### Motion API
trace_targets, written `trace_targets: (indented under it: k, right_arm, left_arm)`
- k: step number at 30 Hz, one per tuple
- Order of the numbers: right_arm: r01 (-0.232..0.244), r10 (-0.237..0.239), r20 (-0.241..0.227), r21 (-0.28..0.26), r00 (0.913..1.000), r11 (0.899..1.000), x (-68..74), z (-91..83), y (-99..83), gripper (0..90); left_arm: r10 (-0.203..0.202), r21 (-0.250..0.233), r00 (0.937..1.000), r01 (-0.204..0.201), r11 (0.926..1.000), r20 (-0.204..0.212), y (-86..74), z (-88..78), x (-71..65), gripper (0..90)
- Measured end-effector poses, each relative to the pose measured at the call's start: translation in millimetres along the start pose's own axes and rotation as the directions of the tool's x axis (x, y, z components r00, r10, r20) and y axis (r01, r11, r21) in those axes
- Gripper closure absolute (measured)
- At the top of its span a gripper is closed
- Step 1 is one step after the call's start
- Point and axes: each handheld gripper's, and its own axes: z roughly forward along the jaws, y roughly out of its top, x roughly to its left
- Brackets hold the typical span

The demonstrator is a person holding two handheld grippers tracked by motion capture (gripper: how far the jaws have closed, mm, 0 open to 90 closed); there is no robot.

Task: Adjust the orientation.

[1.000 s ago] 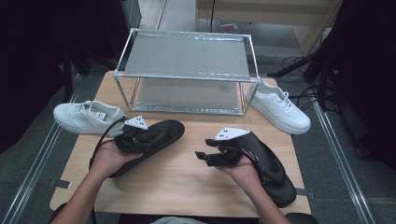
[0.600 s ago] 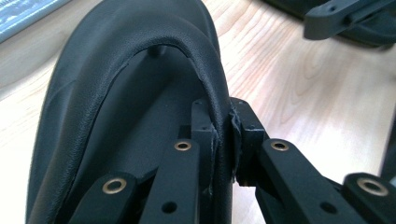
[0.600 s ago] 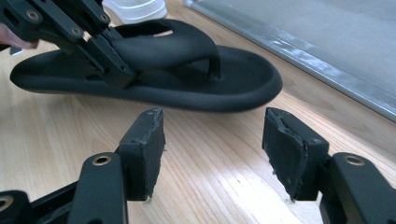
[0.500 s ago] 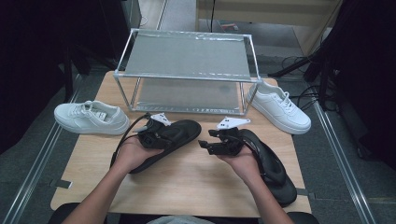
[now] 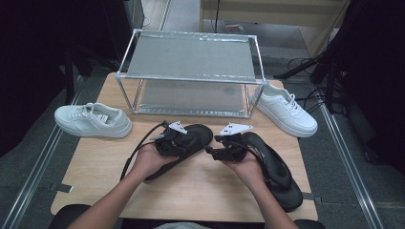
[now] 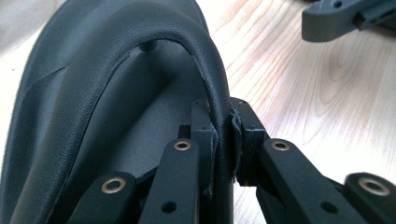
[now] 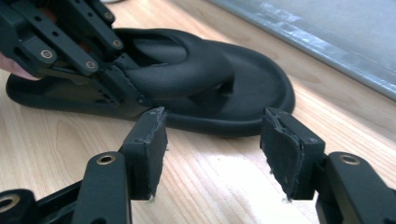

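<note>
1. My left gripper [image 5: 191, 139] is clamping the strap of a black flip-flop [image 5: 188, 145], its pads squeezing the strap from both sides, as the left gripper view [image 6: 223, 140] shows.
2. That flip-flop is lying on the wooden table [image 5: 200, 191], its toe end stretching ahead of my left gripper's jaws.
3. My right gripper [image 5: 210, 151] is standing released, jaws apart with bare wood between them [image 7: 212, 135]; they have just been closing a little.
4. The held flip-flop [image 7: 196, 88] is sitting just ahead of my right gripper's jaws, untouched by them.
5. A second black flip-flop [image 5: 277, 171] is lying under my right hand.
6. A wire rack [image 5: 191, 71] is standing beyond both grippers, a white sneaker [image 5: 93, 120] to its left, another white sneaker [image 5: 286, 109] to its right.
</note>
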Motion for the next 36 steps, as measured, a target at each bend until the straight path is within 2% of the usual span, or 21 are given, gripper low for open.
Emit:
trace_targets:
  k: [3, 5, 6, 7, 8, 10, 11, 12, 15, 16, 17, 18, 20, 21, 23, 24, 28, 31, 32, 33, 36]
  right_arm:
    - [0.022, -0.022, -0.007, 0.007, 0.9997, 1.000, 6.0, 2.9, -0.7, 42.5]
    - [0.032, -0.032, -0.008, 0.012, 0.9994, 0.999, 8.7, 4.9, -1.0, 42.5]
    - [0.032, -0.032, -0.008, 0.012, 0.9994, 0.999, 8.7, 4.9, -1.0, 42.5]
    - [0.038, -0.038, -0.014, 0.018, 0.9992, 0.999, 9.7, 6.7, -1.7, 42.4]
    - [0.035, -0.035, -0.015, 0.021, 0.9993, 0.999, 10.4, 7.2, -1.9, 42.5]
    - [0.034, -0.033, -0.016, 0.022, 0.9993, 0.999, 10.7, 7.5, -1.8, 42.5]
    - [0.034, -0.033, -0.016, 0.022, 0.9993, 0.999, 10.7, 7.5, -1.8, 42.5]
    - [0.035, -0.035, -0.017, 0.014, 0.9992, 0.999, 10.6, 6.8, -1.2, 42.6]
    - [0.027, -0.027, -0.023, 0.008, 0.9994, 1.000, 11.4, 6.2, -0.4, 42.7]
    - [0.030, -0.030, -0.023, 0.007, 0.9993, 1.000, 13.5, 6.3, 1.1, 42.8]
    - [0.039, -0.039, -0.025, 0.002, 0.9989, 0.999, 14.2, 6.9, 2.1, 43.0]
    - [0.038, -0.038, -0.029, 0.001, 0.9989, 0.999, 15.7, 7.5, 3.1, 43.1]
    - [0.046, -0.046, -0.027, -0.002, 0.9986, 0.999, 16.4, 8.4, 3.7, 43.3]
    - [0.047, -0.047, -0.033, 0.001, 0.9983, 0.999, 18.3, 11.0, 4.7, 43.7]
    - [0.050, -0.049, -0.036, 0.003, 0.9981, 0.999, 19.1, 12.5, 5.3, 43.7]
    - [0.056, -0.056, -0.043, 0.005, 0.9975, 0.998, 20.3, 15.0, 6.5, 43.9]
    - [0.056, -0.056, -0.062, 0.000, 0.9965, 0.998, 22.1, 17.8, 7.9, 46.6]
    - [0.058, -0.059, -0.082, -0.014, 0.9949, 0.998, 24.6, 20.5, 9.7, 52.8]
    - [0.058, -0.059, -0.082, -0.014, 0.9949, 0.998, 24.6, 20.5, 9.7, 52.8]
    - [0.061, -0.063, -0.098, -0.023, 0.9932, 0.998, 26.3, 21.0, 10.5, 58.1]
    - [0.068, -0.070, -0.102, -0.019, 0.9924, 0.998, 28.6, 22.2, 11.3, 63.3]
  left_arm:
    - [0.003, 0.006, 0.9999, -0.003, 1.0000, 0.011, -0.7, 1.2, 0.2, 79.8]
    - [-0.005, 0.012, 0.9999, 0.005, 0.9999, 0.011, -1.0, 0.6, 1.0, 72.2]
    - [-0.005, 0.012, 0.9999, 0.005, 0.9999, 0.011, -1.0, 0.6, 1.0, 65.5]
    - [-0.007, 0.034, 1.0000, 0.006, 0.9994, 0.003, -0.9, -3.1, 2.3, 59.6]
    - [-0.001, 0.020, 1.0000, 0.002, 0.9998, -0.010, -1.6, -7.3, 1.8, 58.5]
    - [0.002, -0.011, 1.0000, -0.002, 0.9999, 0.005, -2.5, -18.2, 2.5, 55.6]
    - [0.002, -0.011, 1.0000, -0.002, 0.9999, 0.005, -2.5, -18.2, 2.5, 54.4]
    - [0.016, -0.036, 0.9999, -0.015, 0.9992, 0.001, -5.1, -29.5, 3.4, 52.8]
    - [0.022, -0.042, 0.9997, -0.023, 0.9989, -0.006, -9.6, -39.6, 5.2, 51.9]
    - [0.016, -0.049, 0.9998, -0.016, 0.9987, -0.008, -15.3, -48.2, 9.0, 51.7]
    - [0.016, -0.049, 0.9998, -0.016, 0.9987, -0.008, -15.3, -48.2, 9.0, 51.6]
    - [0.000, -0.060, 0.9999, 0.000, 0.9982, -0.011, -19.9, -56.3, 12.6, 51.2]
    - [-0.007, -0.075, 0.9999, 0.006, 0.9971, -0.012, -22.2, -59.8, 14.1, 51.1]
    - [-0.017, -0.092, 0.9996, 0.015, 0.9957, -0.023, -26.0, -65.9, 18.6, 51.4]
    - [-0.021, -0.092, 0.9995, 0.019, 0.9956, -0.022, -27.8, -68.3, 21.5, 52.2]
    - [-0.031, -0.091, 0.9989, 0.027, 0.9955, -0.035, -32.0, -72.6, 26.0, 55.9]
    - [-0.042, -0.108, 0.9990, 0.040, 0.9933, -0.015, -37.2, -77.6, 33.0, 69.6]
    - [-0.008, -0.080, 0.9993, 0.005, 0.9968, -0.035, -41.5, -81.1, 39.0, 81.9]
    - [-0.008, -0.080, 0.9993, 0.005, 0.9968, -0.035, -41.5, -81.1, 39.0, 85.7]
    - [-0.013, -0.073, 0.9989, 0.010, 0.9973, -0.045, -43.8, -81.9, 42.7, 87.3]
    - [-0.025, -0.086, 0.9985, 0.021, 0.9961, -0.049, -46.0, -83.3, 46.6, 88.9]
